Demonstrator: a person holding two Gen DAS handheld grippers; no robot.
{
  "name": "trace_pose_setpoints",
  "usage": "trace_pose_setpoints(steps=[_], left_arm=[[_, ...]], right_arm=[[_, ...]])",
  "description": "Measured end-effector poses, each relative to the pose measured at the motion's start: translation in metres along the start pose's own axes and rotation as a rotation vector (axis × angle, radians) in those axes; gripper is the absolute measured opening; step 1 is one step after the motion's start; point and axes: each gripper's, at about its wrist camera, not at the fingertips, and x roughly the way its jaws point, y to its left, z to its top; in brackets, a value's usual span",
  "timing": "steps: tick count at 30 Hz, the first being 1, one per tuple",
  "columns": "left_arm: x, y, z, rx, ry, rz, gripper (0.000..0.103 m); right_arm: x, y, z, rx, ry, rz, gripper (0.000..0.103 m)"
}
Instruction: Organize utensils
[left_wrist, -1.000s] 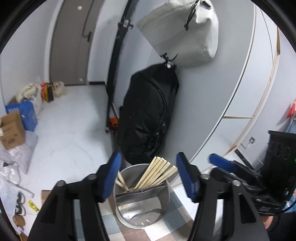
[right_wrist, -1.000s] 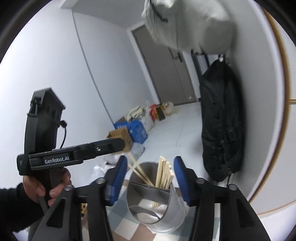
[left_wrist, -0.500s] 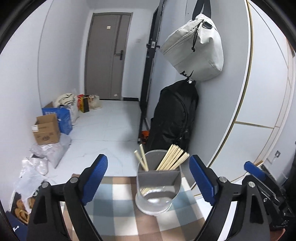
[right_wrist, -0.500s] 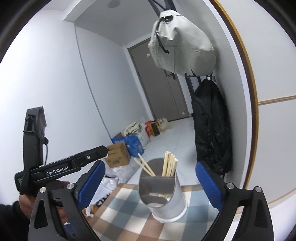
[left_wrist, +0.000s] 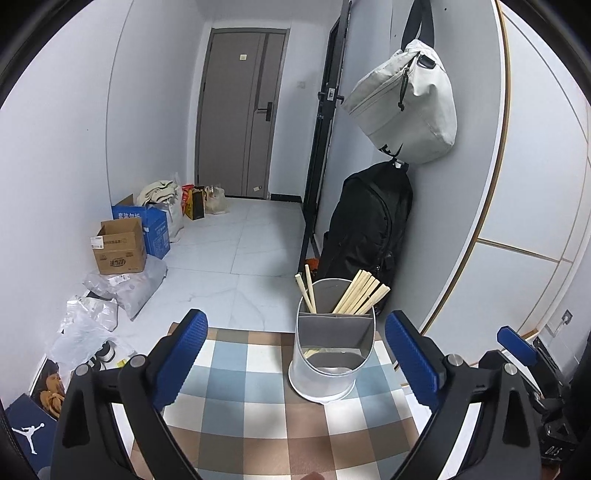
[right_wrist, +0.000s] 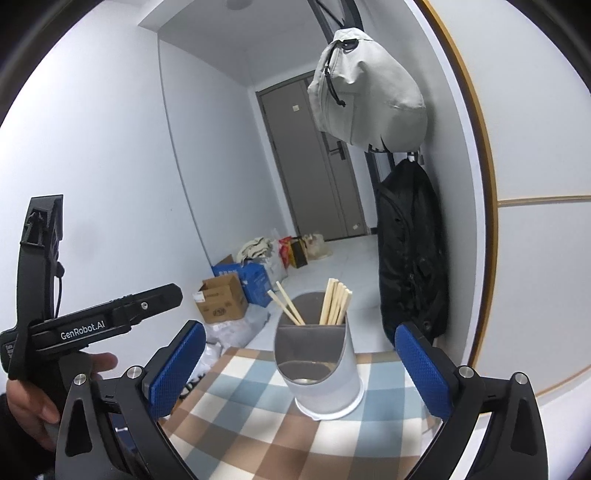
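Observation:
A metal utensil holder (left_wrist: 332, 363) with a divider stands upright on the checked tablecloth (left_wrist: 251, 413). Several wooden chopsticks (left_wrist: 360, 293) lean in its right rear compartment and two chopsticks (left_wrist: 308, 291) in the left one. My left gripper (left_wrist: 295, 326) is short of the holder, its jaws opening wide with nothing between the pads. In the right wrist view the holder (right_wrist: 325, 376) stands ahead of my right gripper (right_wrist: 300, 332), which is open and apart from it. The chopsticks (right_wrist: 334, 301) stick up above the rim. A hand holds the left gripper's body (right_wrist: 110, 321) at the left.
A black backpack (left_wrist: 369, 229) leans on the wall behind the table and a grey bag (left_wrist: 406, 107) hangs above it. Cardboard boxes (left_wrist: 120, 245) and plastic bags lie on the floor at the left. The table's far edge runs just behind the holder.
Both grippers have opened wide and pulled back from the holder, which now stands free on the cloth. The views have tilted up, showing more of the room.

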Motion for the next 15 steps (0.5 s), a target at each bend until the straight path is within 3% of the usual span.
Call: trace_pose_setpoints(steps=[15], left_arm=[[-0.0041, 0.0016, -0.0085, -0.003, -0.002, 0.030, 0.094]], right_arm=[[-0.0039, 0.0023, -0.0008, 0.003, -0.001, -0.005, 0.103]])
